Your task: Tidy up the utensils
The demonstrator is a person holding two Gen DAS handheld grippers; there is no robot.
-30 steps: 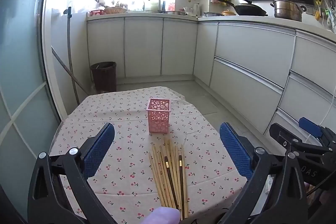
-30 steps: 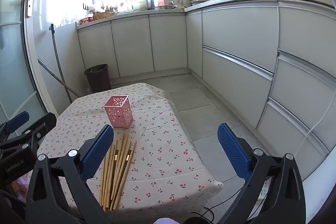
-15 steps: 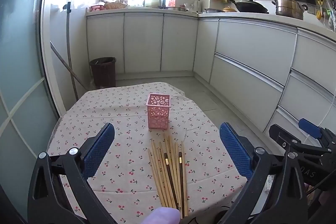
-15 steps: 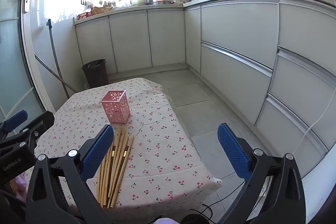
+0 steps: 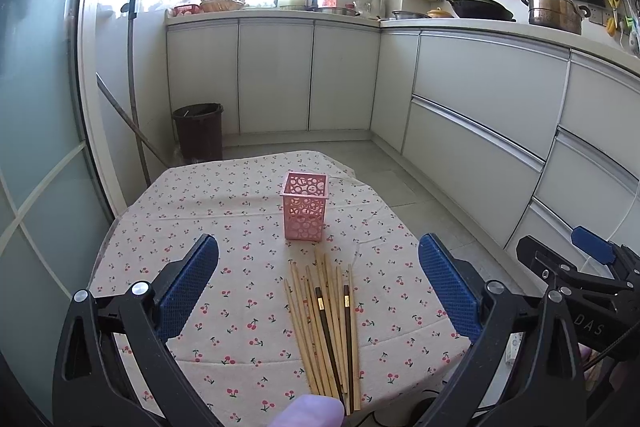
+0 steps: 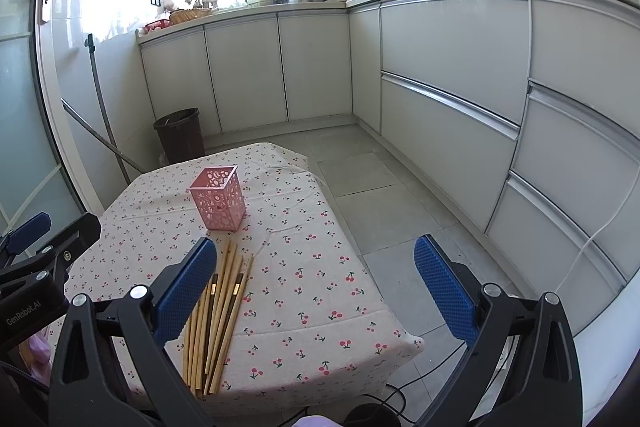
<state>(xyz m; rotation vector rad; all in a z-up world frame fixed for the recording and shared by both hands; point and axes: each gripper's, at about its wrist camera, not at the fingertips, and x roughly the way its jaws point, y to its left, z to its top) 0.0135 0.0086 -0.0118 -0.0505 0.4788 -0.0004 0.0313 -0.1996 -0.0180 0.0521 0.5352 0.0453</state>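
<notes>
black tool (image 5: 318, 291), blue pads (image 5: 188, 287) (silver screws)

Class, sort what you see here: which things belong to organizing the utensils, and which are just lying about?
Part of the job: chopsticks, pink holder, left gripper, right gripper.

Just there: bin, wok, steel pot, cherry tablecloth.

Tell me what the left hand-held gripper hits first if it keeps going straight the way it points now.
Most likely the pink holder, which stands centred ahead of the open left hand-held gripper. The chopsticks lie lower on the tablecloth, probably beneath its line, though depth is hard to judge.
</notes>
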